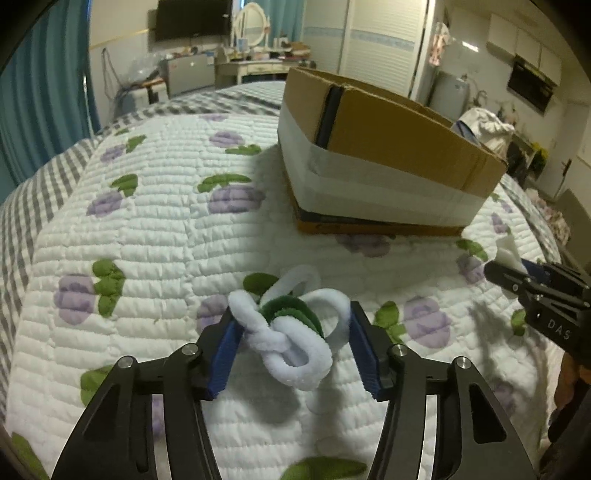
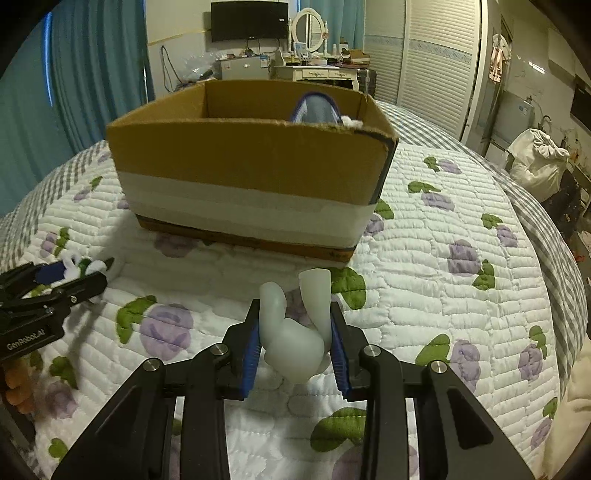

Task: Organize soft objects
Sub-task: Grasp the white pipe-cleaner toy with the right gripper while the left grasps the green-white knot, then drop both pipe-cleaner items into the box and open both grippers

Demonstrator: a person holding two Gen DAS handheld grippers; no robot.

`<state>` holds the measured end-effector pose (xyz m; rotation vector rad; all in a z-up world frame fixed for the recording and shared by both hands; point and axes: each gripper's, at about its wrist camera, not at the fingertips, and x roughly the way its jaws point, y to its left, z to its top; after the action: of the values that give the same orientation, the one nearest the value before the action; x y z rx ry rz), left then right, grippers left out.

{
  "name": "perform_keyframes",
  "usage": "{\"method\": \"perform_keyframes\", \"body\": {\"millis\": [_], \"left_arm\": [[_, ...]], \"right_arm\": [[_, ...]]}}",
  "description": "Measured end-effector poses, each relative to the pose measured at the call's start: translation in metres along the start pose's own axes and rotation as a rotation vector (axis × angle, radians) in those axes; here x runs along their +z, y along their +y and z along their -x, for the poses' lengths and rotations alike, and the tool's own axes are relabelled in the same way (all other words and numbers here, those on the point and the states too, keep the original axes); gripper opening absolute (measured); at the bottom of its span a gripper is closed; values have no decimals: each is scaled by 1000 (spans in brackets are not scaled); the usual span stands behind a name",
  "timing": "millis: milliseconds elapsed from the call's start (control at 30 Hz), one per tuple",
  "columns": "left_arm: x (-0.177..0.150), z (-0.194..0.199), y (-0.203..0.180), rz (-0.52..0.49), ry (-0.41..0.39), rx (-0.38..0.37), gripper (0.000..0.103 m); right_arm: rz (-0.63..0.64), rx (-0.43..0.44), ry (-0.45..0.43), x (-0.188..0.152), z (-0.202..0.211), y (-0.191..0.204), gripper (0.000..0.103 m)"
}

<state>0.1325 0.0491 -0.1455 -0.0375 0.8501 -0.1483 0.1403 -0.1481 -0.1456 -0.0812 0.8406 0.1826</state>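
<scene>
My left gripper (image 1: 291, 332) is shut on a white and green pipe-cleaner flower (image 1: 291, 332) and holds it above the quilt. My right gripper (image 2: 295, 328) is shut on a pale translucent soft toy (image 2: 295, 332) with two ear-like prongs. An open cardboard box (image 2: 251, 166) with a white tape band stands on the bed ahead of both grippers; it also shows in the left wrist view (image 1: 388, 147). A blue mesh item (image 2: 314, 107) sits inside the box at its far side. The right gripper shows at the right edge of the left wrist view (image 1: 509, 269), and the left gripper at the left edge of the right wrist view (image 2: 74, 277).
The bed has a white quilt (image 1: 147, 229) with purple flowers and a grey checked border (image 2: 546, 221). Beyond the bed stand blue curtains (image 2: 92, 74), a dresser with a mirror (image 2: 310, 29), a wall television (image 2: 249, 20) and white wardrobes (image 2: 436, 55).
</scene>
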Motion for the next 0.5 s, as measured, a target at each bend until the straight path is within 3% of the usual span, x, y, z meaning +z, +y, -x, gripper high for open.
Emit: {"method": "perform_keyframes", "body": {"millis": [300,500], "left_arm": [[12,59,-19,25,-70,-29,46],[46,109,-45,-4,-153,13,46]], "right_arm": [[-17,68,-72,11,44,-6,33],[-13,135,-180,44,93,-11,33]]}}
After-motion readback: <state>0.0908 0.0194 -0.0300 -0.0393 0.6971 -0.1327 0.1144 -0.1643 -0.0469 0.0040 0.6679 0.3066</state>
